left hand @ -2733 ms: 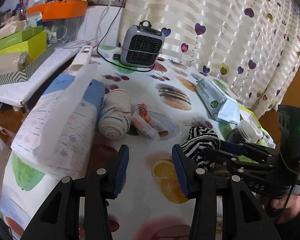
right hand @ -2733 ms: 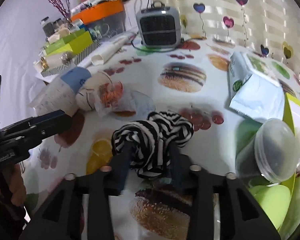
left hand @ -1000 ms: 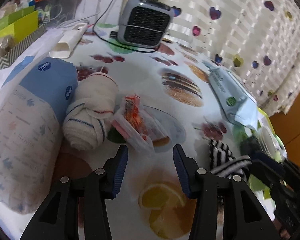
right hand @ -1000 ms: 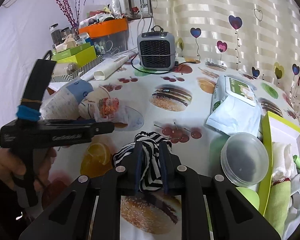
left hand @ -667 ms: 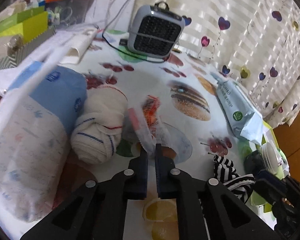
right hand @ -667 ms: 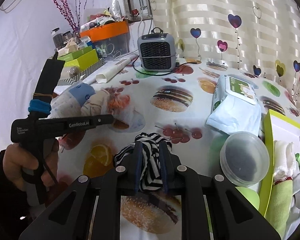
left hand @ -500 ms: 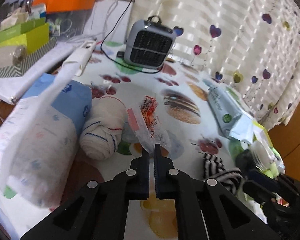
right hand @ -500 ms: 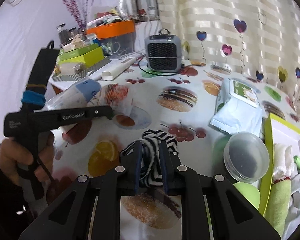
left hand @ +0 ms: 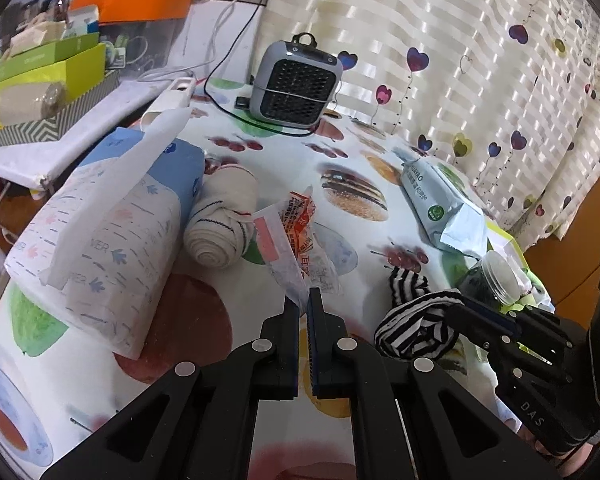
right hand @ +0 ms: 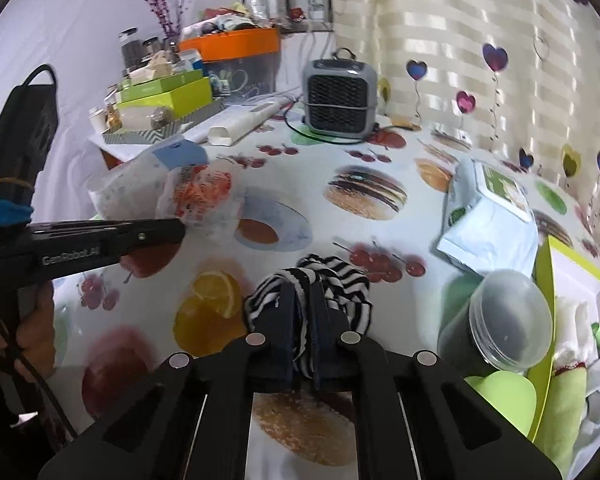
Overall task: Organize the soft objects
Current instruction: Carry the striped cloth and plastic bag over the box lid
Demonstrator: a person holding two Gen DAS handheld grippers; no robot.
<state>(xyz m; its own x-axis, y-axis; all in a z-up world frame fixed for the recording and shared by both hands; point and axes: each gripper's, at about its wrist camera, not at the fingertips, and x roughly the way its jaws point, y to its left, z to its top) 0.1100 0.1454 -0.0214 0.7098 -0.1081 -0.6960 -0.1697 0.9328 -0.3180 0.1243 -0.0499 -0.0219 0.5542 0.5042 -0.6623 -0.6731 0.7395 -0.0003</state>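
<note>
My left gripper (left hand: 303,300) is shut on the corner of a clear plastic bag (left hand: 296,236) of red and orange packets, and the bag hangs tilted just above the table. From the right wrist view the same bag (right hand: 204,196) hangs at the tip of the left gripper (right hand: 168,232). My right gripper (right hand: 302,292) has a black-and-white striped cloth (right hand: 340,284) pinched between its pads, the jaws closing tighter on it. A rolled white cloth (left hand: 220,220) with blue and red stripes lies beside the bag.
A big tissue pack (left hand: 108,232) lies left of the roll. At the back stands a grey heater (left hand: 296,84) with its cable. A wipes pack (right hand: 488,208), a lidded jar (right hand: 508,316) and a green tray (right hand: 544,264) of folded cloths sit at the right. Boxes crowd the far left.
The left gripper shut on the corner of the plastic bag and lifted it off the table. The right gripper kept hold of the striped cloth and stayed almost still.
</note>
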